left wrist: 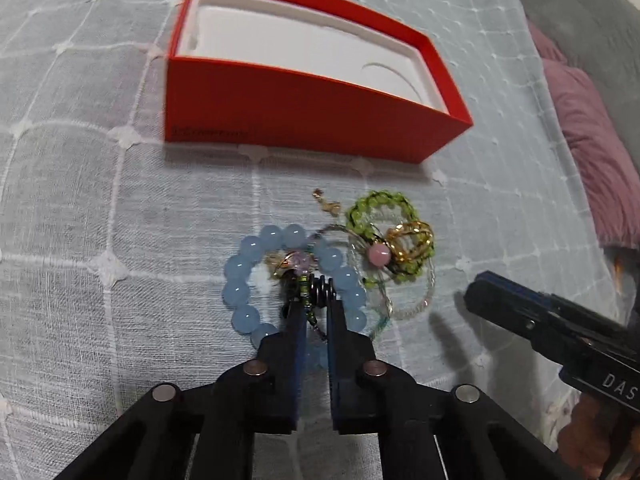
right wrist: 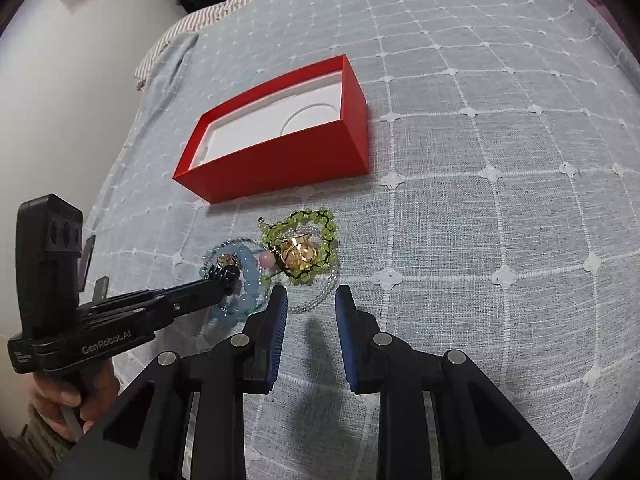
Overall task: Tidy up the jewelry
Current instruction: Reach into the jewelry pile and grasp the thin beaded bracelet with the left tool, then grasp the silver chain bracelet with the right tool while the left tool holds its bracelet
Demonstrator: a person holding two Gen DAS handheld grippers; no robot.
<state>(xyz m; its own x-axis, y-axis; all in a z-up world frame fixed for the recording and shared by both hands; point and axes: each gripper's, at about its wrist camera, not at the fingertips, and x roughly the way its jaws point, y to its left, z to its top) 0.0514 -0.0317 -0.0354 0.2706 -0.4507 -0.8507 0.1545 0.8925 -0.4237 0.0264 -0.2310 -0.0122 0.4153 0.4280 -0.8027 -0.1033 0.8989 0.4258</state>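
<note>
A pile of jewelry lies on the quilted bedspread in front of an open red box [left wrist: 304, 116] with a white insert. It holds a blue bead bracelet [left wrist: 240, 276], a green bead bracelet [left wrist: 380, 204], gold rings [left wrist: 412, 240], a pink bead [left wrist: 379, 255] and a clear bead strand [left wrist: 416, 304]. My left gripper [left wrist: 314, 300] is shut on a small green beaded piece [left wrist: 306, 300] inside the blue bracelet's loop. My right gripper [right wrist: 311, 300] is open and empty, just short of the pile [right wrist: 296, 248]. The red box [right wrist: 276, 148] lies beyond.
The grey-blue quilted bedspread [right wrist: 500, 200] stretches to the right and far side. A pink cushion [left wrist: 592, 160] lies at the right edge of the left wrist view. A striped pillow [right wrist: 224, 8] and white wall are at the far left.
</note>
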